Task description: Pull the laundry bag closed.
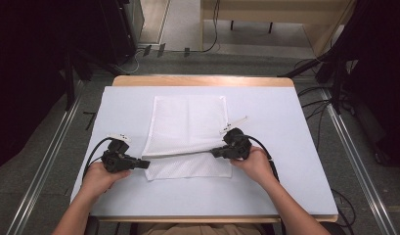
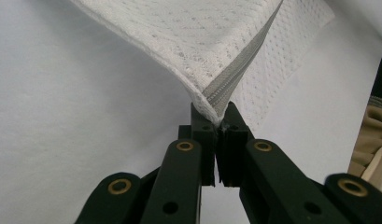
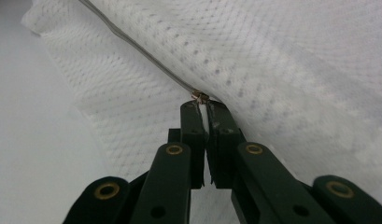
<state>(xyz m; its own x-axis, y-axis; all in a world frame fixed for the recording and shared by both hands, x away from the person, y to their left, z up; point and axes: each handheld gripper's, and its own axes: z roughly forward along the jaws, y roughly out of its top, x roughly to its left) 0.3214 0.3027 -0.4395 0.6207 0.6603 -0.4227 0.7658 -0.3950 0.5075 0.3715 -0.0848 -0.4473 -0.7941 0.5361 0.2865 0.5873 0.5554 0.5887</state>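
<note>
While left gripper clamps the mesh bag corner and right gripper pinches the zipper pull, a jerk could slip it.

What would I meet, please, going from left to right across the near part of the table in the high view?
Left hand → left gripper → near edge of the white mesh bag → right gripper → right hand → bare table surface.
</note>
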